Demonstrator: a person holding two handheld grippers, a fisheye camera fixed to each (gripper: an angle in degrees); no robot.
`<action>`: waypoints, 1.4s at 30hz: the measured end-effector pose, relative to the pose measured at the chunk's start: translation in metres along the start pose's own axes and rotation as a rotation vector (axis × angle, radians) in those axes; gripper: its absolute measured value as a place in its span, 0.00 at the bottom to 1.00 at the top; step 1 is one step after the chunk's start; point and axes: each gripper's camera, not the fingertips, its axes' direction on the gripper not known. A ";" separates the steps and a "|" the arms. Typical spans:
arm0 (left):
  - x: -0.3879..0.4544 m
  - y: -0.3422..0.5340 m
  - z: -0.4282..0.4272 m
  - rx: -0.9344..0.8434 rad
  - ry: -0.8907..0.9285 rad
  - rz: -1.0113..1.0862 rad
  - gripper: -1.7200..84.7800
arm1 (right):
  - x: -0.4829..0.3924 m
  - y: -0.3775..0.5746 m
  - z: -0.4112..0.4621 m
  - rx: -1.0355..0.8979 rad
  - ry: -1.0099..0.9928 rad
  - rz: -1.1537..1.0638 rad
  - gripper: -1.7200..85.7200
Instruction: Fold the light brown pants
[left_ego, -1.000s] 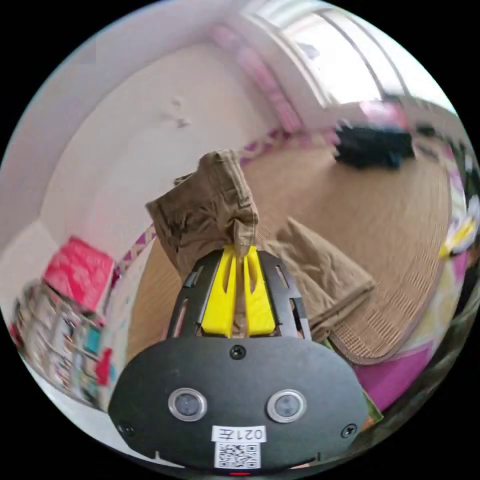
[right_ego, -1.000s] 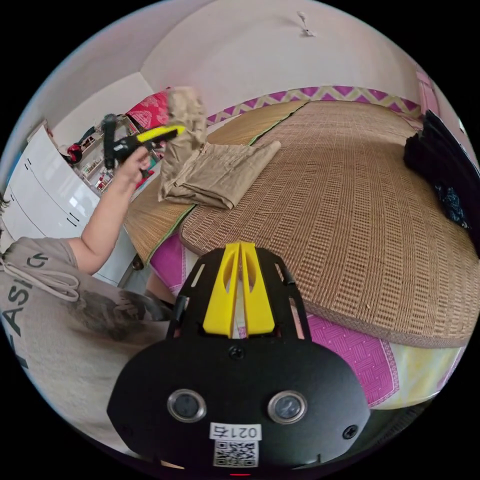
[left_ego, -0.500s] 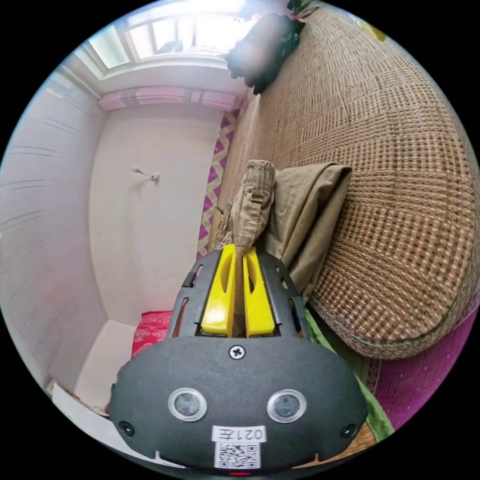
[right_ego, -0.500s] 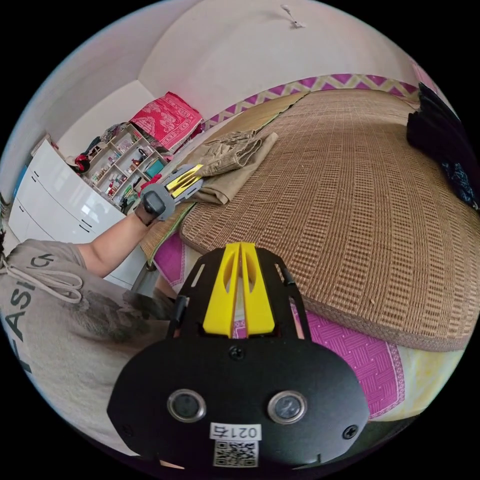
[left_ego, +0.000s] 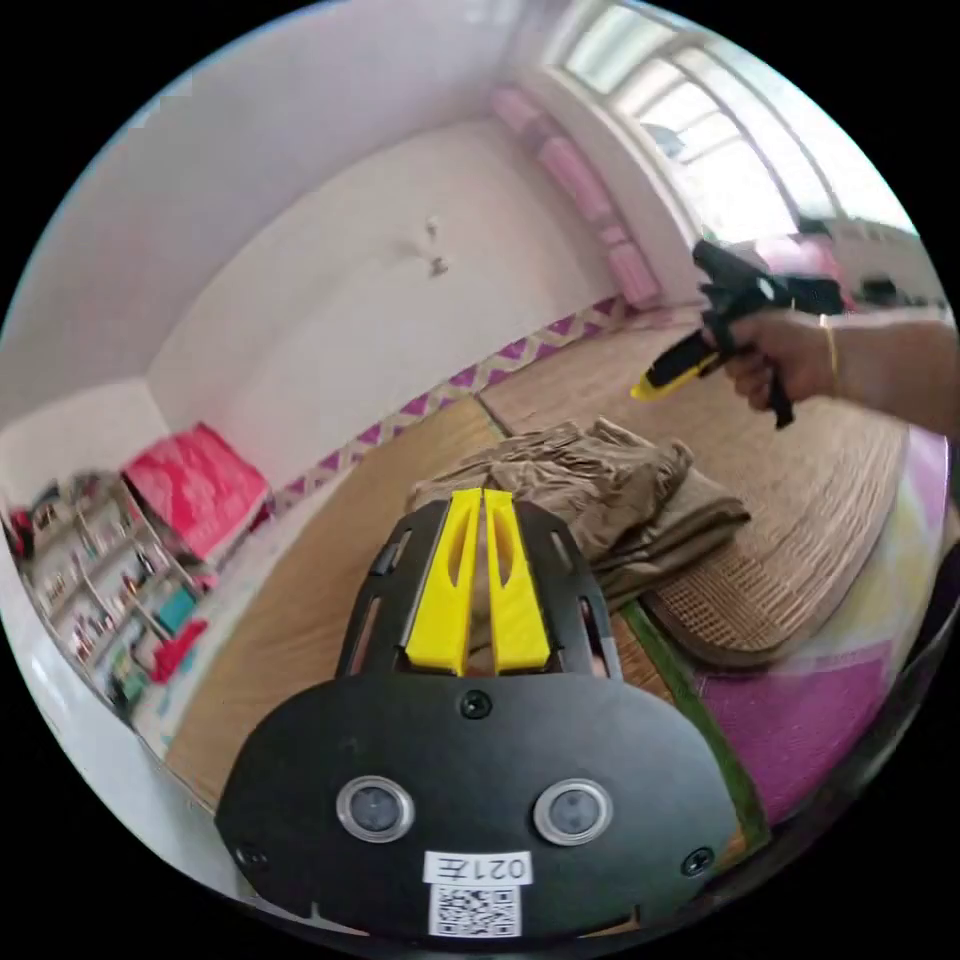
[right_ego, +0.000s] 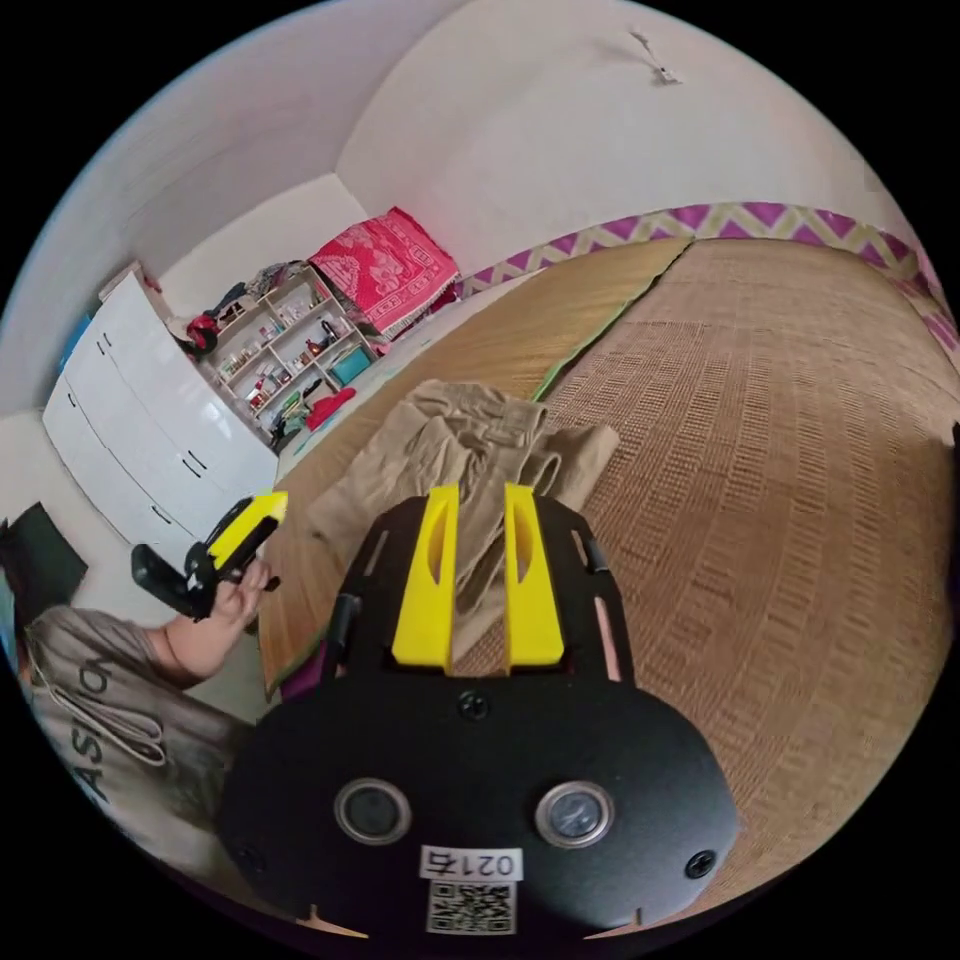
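Observation:
The light brown pants (left_ego: 610, 485) lie folded in a rumpled stack at the near corner of the woven straw mat (left_ego: 800, 500). In the left gripper view my left gripper (left_ego: 484, 492) is shut with nothing in it, drawn back a little short of the pants. The right gripper (left_ego: 665, 375), in a person's hand, hovers above and beyond them. In the right gripper view my right gripper (right_ego: 478, 487) is open, its jaws framing the pants (right_ego: 470, 420) from above without touching. The left gripper (right_ego: 245, 525) shows low at the left, off the mat (right_ego: 750, 450).
A second, smoother mat (left_ego: 330, 580) lies beside the woven one. Pink bedding (left_ego: 790, 720) shows at the bed's edge. White cabinets (right_ego: 140, 410), a cluttered shelf (right_ego: 290, 350) and a pink cloth (right_ego: 385, 260) stand along the wall. The person's torso (right_ego: 100, 700) is at the lower left.
The left gripper let go of the pants' upper part, which now lies folded over the rest, and drew back. The right gripper moved over the pants and opened.

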 end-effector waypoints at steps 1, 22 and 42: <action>-0.034 0.010 0.020 -0.053 0.046 -0.083 0.01 | 0.011 -0.011 0.015 -0.018 -0.007 0.021 0.12; -0.079 0.321 0.398 -0.531 0.681 -0.274 0.01 | 0.143 0.075 0.193 -0.061 -0.186 0.375 0.03; 0.022 0.596 0.496 -0.429 0.933 -0.394 0.01 | -0.056 0.148 0.246 -0.245 0.066 -0.133 0.03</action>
